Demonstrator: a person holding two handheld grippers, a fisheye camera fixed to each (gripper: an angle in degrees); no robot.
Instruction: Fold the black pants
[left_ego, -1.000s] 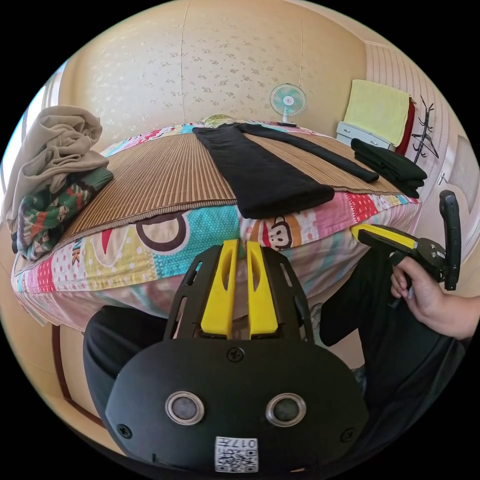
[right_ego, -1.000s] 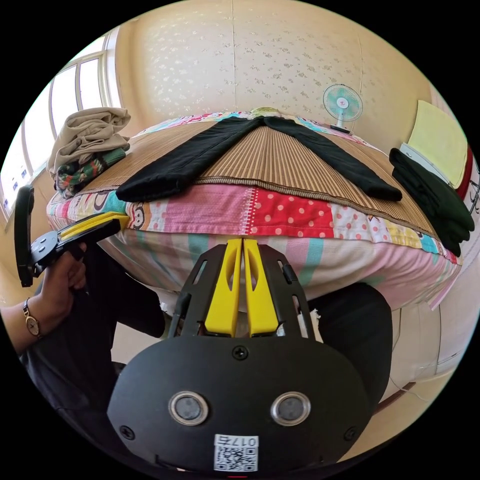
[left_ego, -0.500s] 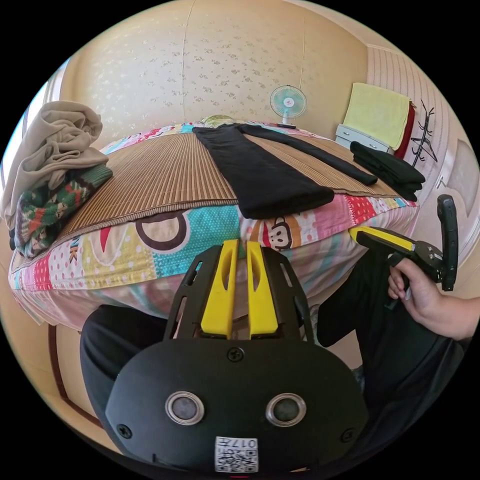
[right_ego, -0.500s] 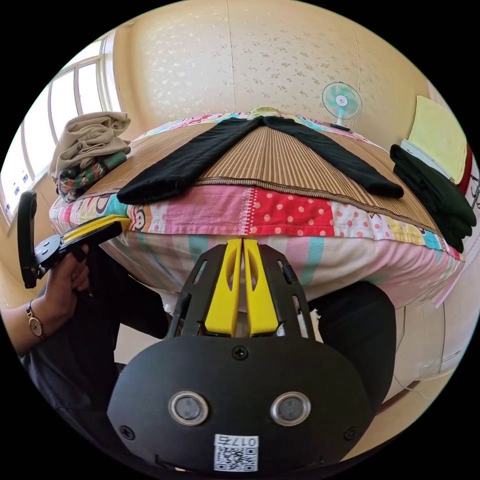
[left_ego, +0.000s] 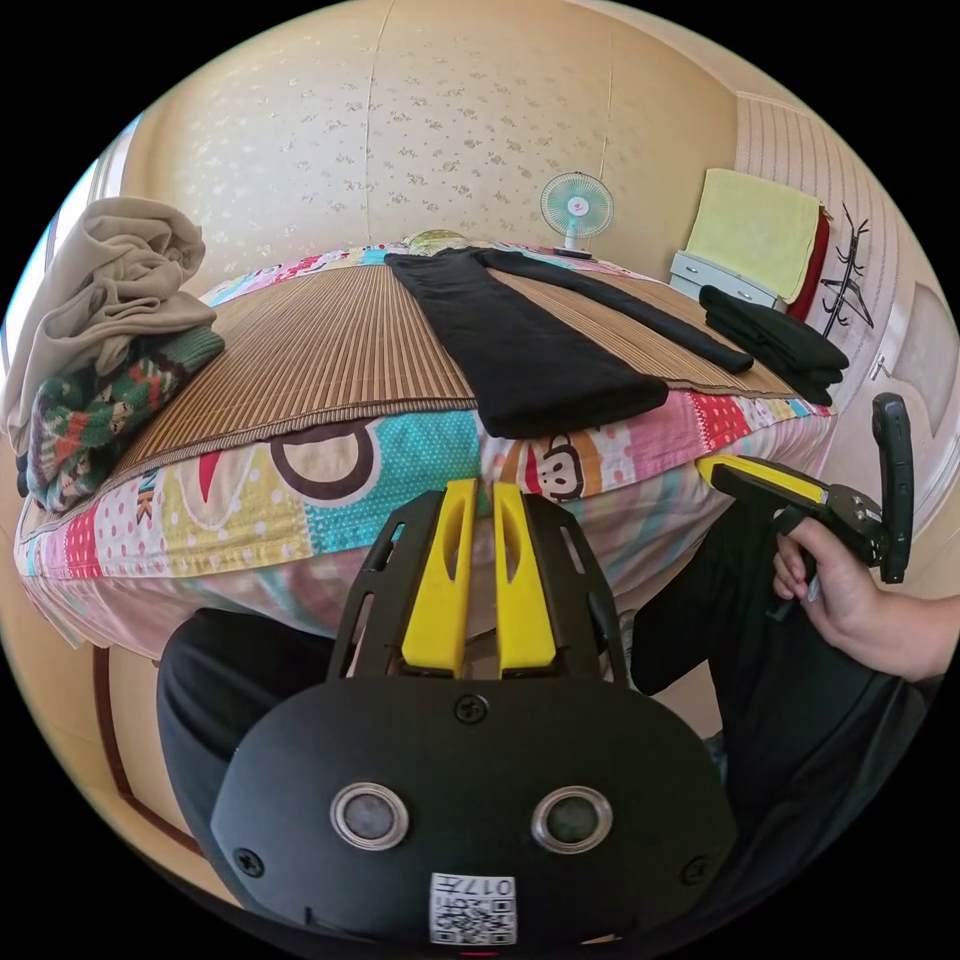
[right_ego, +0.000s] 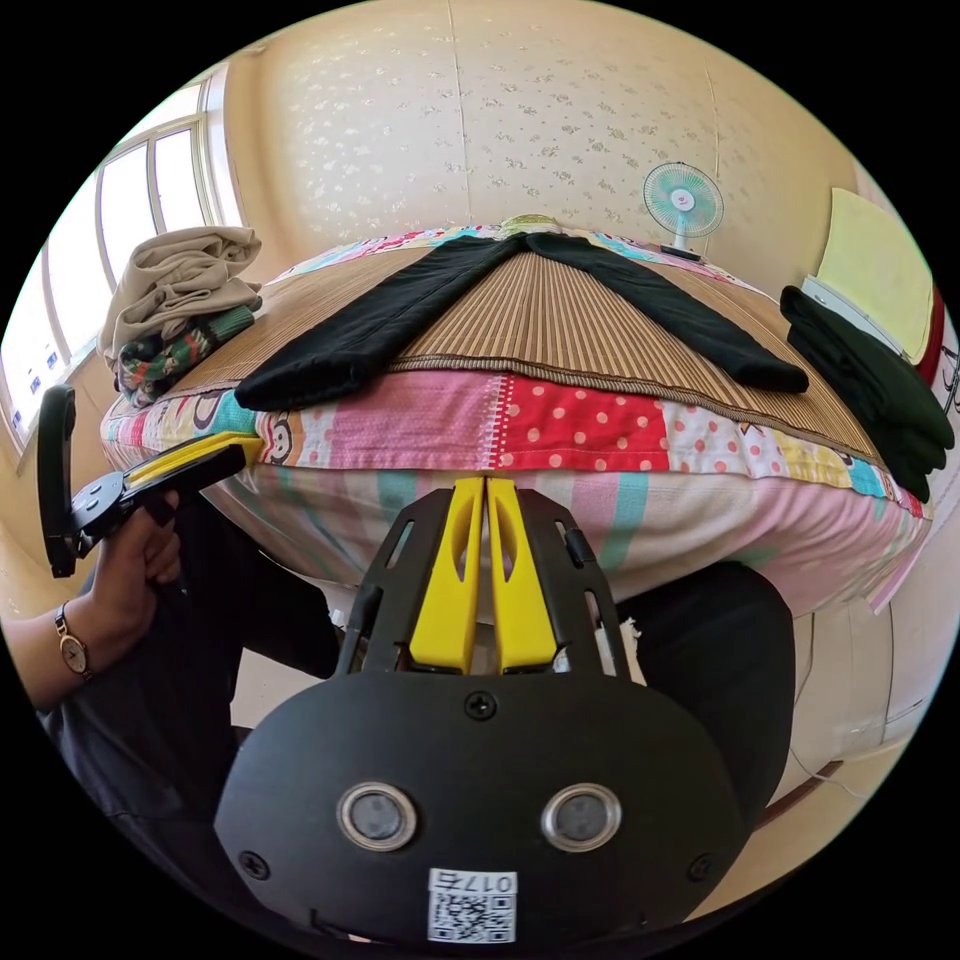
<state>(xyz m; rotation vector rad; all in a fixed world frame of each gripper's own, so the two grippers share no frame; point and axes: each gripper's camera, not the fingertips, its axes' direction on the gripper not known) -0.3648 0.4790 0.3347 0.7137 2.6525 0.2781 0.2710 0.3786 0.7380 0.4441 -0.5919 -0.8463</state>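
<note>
The black pants (left_ego: 520, 340) (right_ego: 370, 320) lie flat on a brown striped mat (left_ego: 320, 350) (right_ego: 560, 320) on the bed, legs spread apart in a V toward me, waist at the far end. My left gripper (left_ego: 478, 495) is held below the bed's near edge, jaws shut with nothing between them; it appears as the left gripper (right_ego: 215, 450) in the right gripper view, a hand around its handle. My right gripper (right_ego: 486, 490) is also shut and empty in front of the bed edge, and shows as the right gripper (left_ego: 735, 470) in the left gripper view.
A pile of beige and patterned clothes (left_ego: 100, 330) (right_ego: 180, 300) sits at the bed's left. Folded dark clothes (left_ego: 780, 340) (right_ego: 870, 390) lie at the right edge. A small fan (left_ego: 575, 205) (right_ego: 682, 205) stands at the far end. The person's dark-trousered knees (right_ego: 720, 650) are below.
Both views have drifted slightly; the grippers stay shut and the pants have not moved.
</note>
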